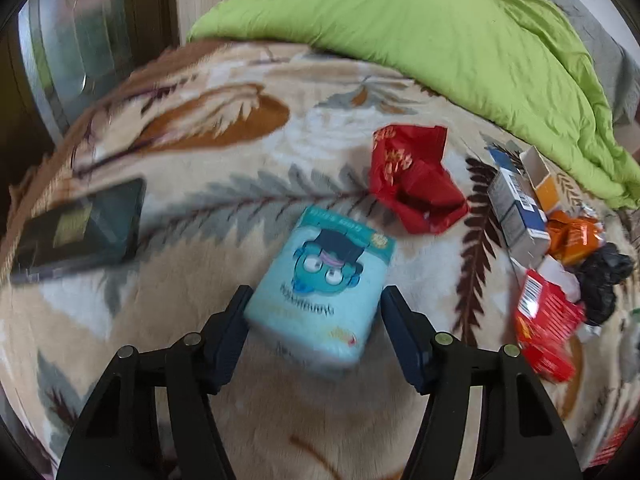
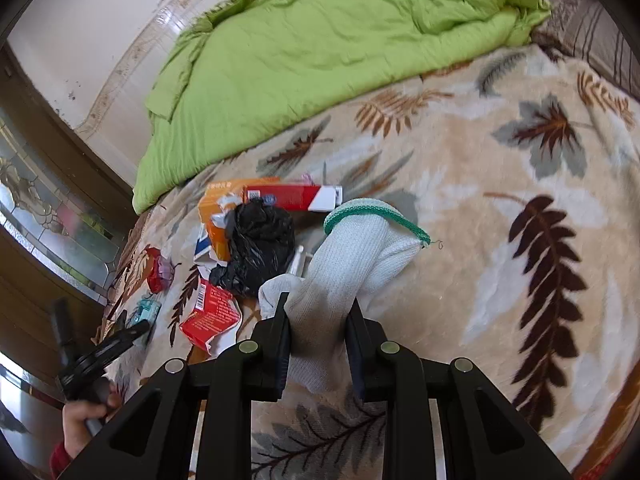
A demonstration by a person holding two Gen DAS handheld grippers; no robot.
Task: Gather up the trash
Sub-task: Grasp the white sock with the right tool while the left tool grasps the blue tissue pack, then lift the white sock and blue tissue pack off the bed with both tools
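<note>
The left gripper (image 1: 314, 334) straddles a pale blue tissue pack (image 1: 320, 288) at the centre of the leaf-print blanket (image 1: 224, 128), its jaws open, while the right gripper (image 2: 318, 340) is closed on a white glove (image 2: 344, 276). Collection appears barely begun: nothing is visibly bagged, and no bin shows. Counted in the left view: one red wrapper (image 1: 416, 184) at 1 o'clock of the pack, one blue-grey box (image 1: 516, 208), one orange wrapper (image 1: 572, 236), one black bag (image 1: 604, 280) and one red packet (image 1: 544, 320) at 3 o'clock, with one green quilt (image 1: 440, 28) beyond.

A pale-blue tissue pack (image 1: 320, 292) lies flat, blurred, near crumpled red wrapper (image 1: 416, 184) and boxes (image 1: 516, 208).
</note>
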